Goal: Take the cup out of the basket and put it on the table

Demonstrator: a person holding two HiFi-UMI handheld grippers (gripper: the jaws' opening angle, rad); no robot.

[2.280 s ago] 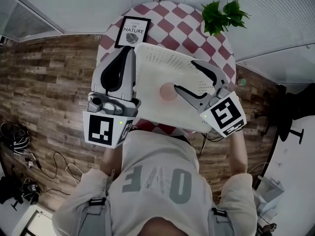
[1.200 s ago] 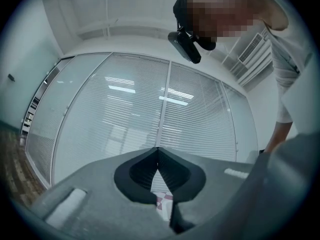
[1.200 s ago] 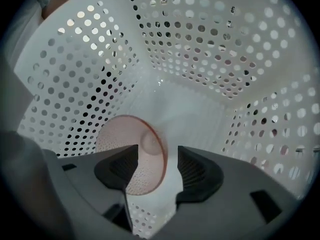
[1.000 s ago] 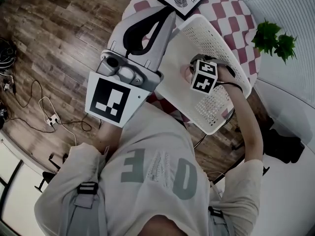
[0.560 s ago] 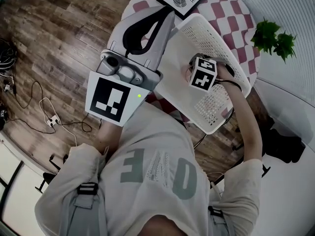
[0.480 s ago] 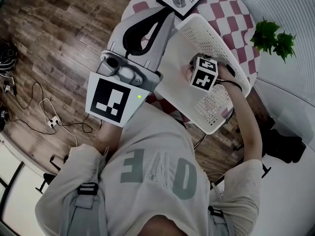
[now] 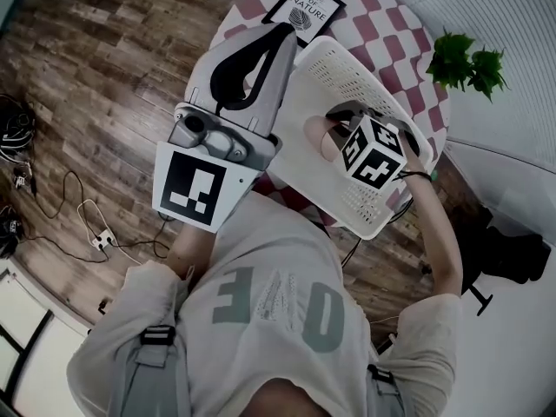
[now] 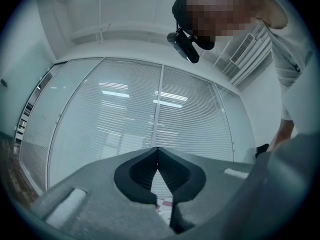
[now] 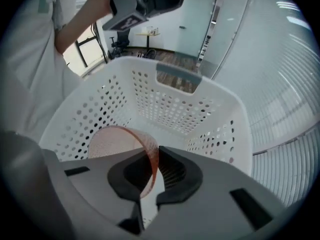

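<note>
From the head view, the right gripper's (image 9: 155, 170) marker cube covers its jaws and most of the cup (image 9: 117, 141), leaving only a pink sliver at the cube's 9 o'clock. The white basket (image 7: 347, 81) sits on the checkered table (image 7: 382, 24), partly overlapped by the left gripper (image 8: 158, 159). The cup is inside the basket, lying tilted, and the right jaws reach down and pinch its thin wall. The left gripper is raised toward the window blinds (image 8: 125, 114), its jaws together and empty.
</note>
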